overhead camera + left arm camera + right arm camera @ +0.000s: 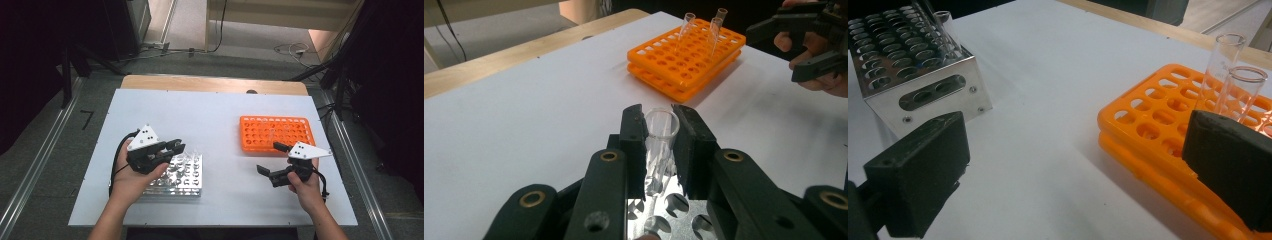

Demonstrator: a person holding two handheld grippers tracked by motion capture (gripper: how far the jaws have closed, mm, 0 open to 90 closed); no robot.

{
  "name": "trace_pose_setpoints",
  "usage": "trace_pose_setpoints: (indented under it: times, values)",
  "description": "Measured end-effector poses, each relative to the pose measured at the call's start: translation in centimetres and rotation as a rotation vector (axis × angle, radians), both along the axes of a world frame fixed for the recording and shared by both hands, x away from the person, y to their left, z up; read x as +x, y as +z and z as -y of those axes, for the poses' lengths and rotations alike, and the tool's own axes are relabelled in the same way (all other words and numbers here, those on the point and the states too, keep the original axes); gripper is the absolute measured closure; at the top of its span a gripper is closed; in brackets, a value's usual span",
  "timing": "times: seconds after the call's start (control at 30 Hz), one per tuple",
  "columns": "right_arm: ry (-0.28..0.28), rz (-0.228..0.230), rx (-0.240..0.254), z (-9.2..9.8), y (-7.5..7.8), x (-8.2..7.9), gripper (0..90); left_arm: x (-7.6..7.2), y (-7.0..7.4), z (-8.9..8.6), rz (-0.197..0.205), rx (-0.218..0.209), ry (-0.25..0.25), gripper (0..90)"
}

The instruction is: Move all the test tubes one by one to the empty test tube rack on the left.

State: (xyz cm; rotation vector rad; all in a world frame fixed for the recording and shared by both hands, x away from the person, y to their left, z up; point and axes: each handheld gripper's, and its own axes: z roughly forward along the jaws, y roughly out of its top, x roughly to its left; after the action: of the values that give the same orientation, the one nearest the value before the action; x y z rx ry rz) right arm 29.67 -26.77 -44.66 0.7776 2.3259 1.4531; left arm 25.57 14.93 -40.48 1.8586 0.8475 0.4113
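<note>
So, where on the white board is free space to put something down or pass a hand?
The widest bare patch lies between the metal rack and the orange rack. The far left part of the white board is also free. It is crowded at the metal rack, where the left gripper grips a glass tube, and beside the orange rack, near the open right gripper.

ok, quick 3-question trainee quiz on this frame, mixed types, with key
1. True or false: the left gripper is shut on a glass tube.
2. Which rack is that tube over? A) orange rack B) metal rack
3. How many tubes stand in the orange rack in the left gripper view?

Key:
1. true
2. B
3. three
</note>
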Motion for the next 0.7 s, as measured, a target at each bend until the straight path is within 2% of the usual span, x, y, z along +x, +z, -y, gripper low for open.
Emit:
trace_pose_setpoints:
  times: [0.23, 0.37, 0.7]
  values:
    - [0.001, 0.0, -0.002, 0.1, 0.0, 0.1, 0.0, 0.4, -0.6, 0.7, -0.016, 0.035, -0.011, 76.1]
    - [0.0, -0.001, -0.003, 0.0, 0.0, 0.1, 0.0, 0.6, -1.0, 1.4, -0.024, 0.073, -0.021, 76.2]
    - [-0.007, -0.004, 0.0, 0.2, 0.0, 0.2, 0.0, 0.9, -1.2, 1.4, -0.036, 0.081, -0.02, 76.2]
